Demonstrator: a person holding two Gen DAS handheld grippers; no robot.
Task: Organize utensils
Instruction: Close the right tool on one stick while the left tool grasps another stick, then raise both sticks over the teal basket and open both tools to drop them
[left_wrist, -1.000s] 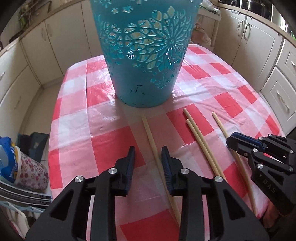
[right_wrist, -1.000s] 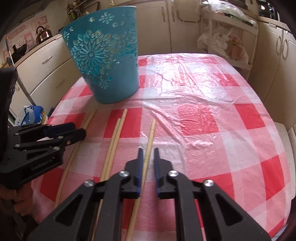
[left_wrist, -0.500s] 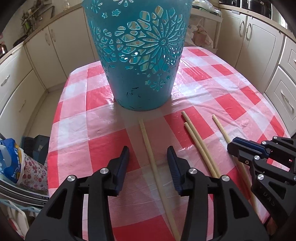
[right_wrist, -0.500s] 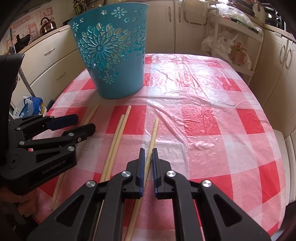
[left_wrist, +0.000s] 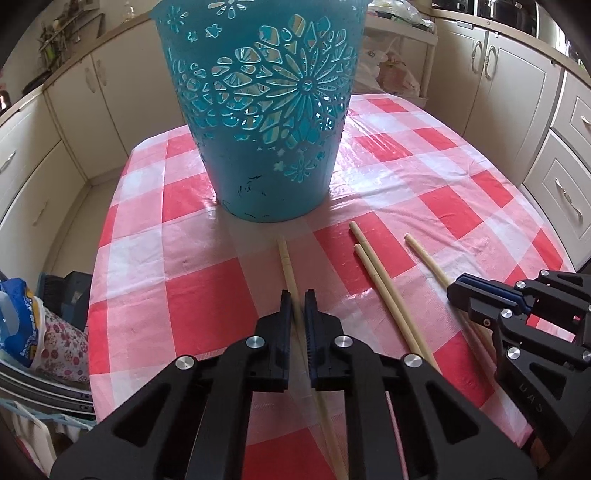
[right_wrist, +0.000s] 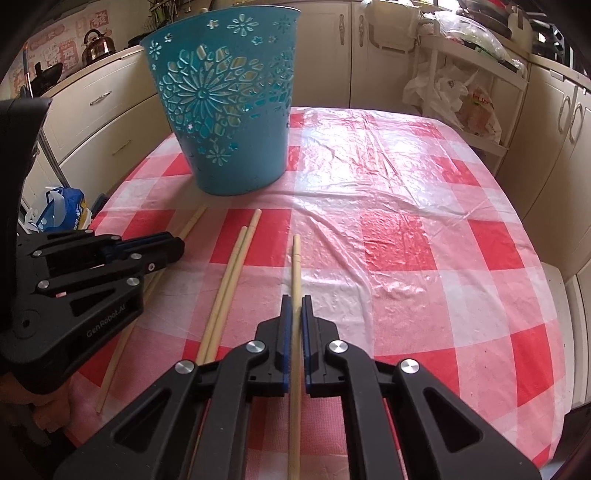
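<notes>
Several long wooden chopsticks lie on a red-and-white checked tablecloth (left_wrist: 207, 295) in front of a teal cut-out basket (left_wrist: 266, 122). My left gripper (left_wrist: 297, 301) is shut on the leftmost chopstick (left_wrist: 286, 258), near the table. My right gripper (right_wrist: 294, 304) is shut on the rightmost chopstick (right_wrist: 296, 258); it also shows in the left wrist view (left_wrist: 424, 254). A pair of chopsticks (left_wrist: 373, 269) lies between them, also seen in the right wrist view (right_wrist: 236, 254). The basket stands in the right wrist view (right_wrist: 229, 99) at the far left.
Cream kitchen cabinets (left_wrist: 517, 92) surround the table. A blue bag (left_wrist: 18, 321) and a floral container sit off the table's left edge. A trolley with plastic bags (right_wrist: 465, 99) stands beyond the far edge. A kettle (right_wrist: 96, 46) sits on the counter.
My left gripper went from open around the leftmost chopstick to shut on it. My right gripper stayed closed on the rightmost chopstick. Both views pulled back slightly from the basket.
</notes>
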